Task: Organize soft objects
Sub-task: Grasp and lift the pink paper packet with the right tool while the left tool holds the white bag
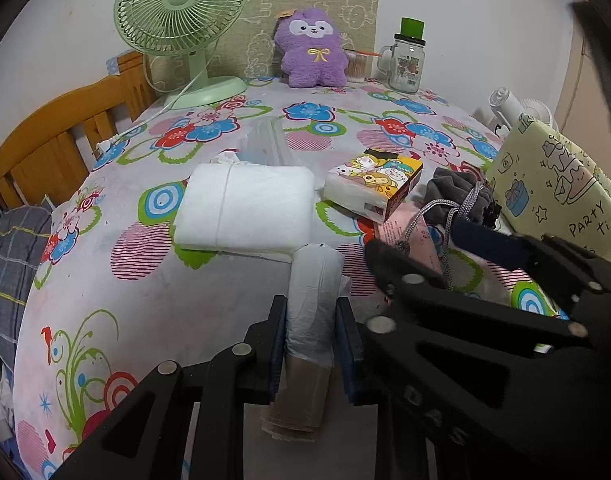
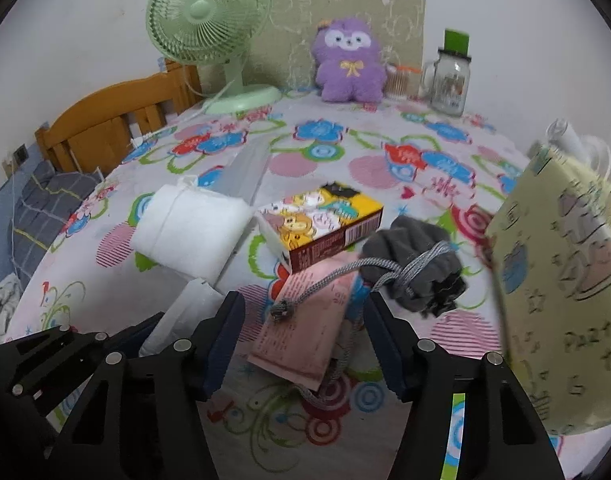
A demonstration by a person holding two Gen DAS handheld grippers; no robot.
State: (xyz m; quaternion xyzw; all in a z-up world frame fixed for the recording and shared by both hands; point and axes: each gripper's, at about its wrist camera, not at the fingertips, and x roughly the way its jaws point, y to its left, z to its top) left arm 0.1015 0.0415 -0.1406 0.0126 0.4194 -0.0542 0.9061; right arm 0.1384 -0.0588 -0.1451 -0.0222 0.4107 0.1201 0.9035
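Left hand-held gripper [image 1: 310, 354] clamps white bag roll [image 1: 314, 300]; right hand-held gripper [image 2: 303, 342] spread wide over pink packet [image 2: 311, 322] on the desk [image 2: 385, 148].

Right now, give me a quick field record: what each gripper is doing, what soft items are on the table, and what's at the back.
left gripper: shut on white plastic roll
right gripper: open, above pink packet
soft items mid-table: white padded pack, cartoon tissue pack, grey drawstring pouch
pouch cord: lying across pink packet
right side: yellow party bag, upright
back of table: green fan, purple plush, glass jar
surface: floral tablecloth
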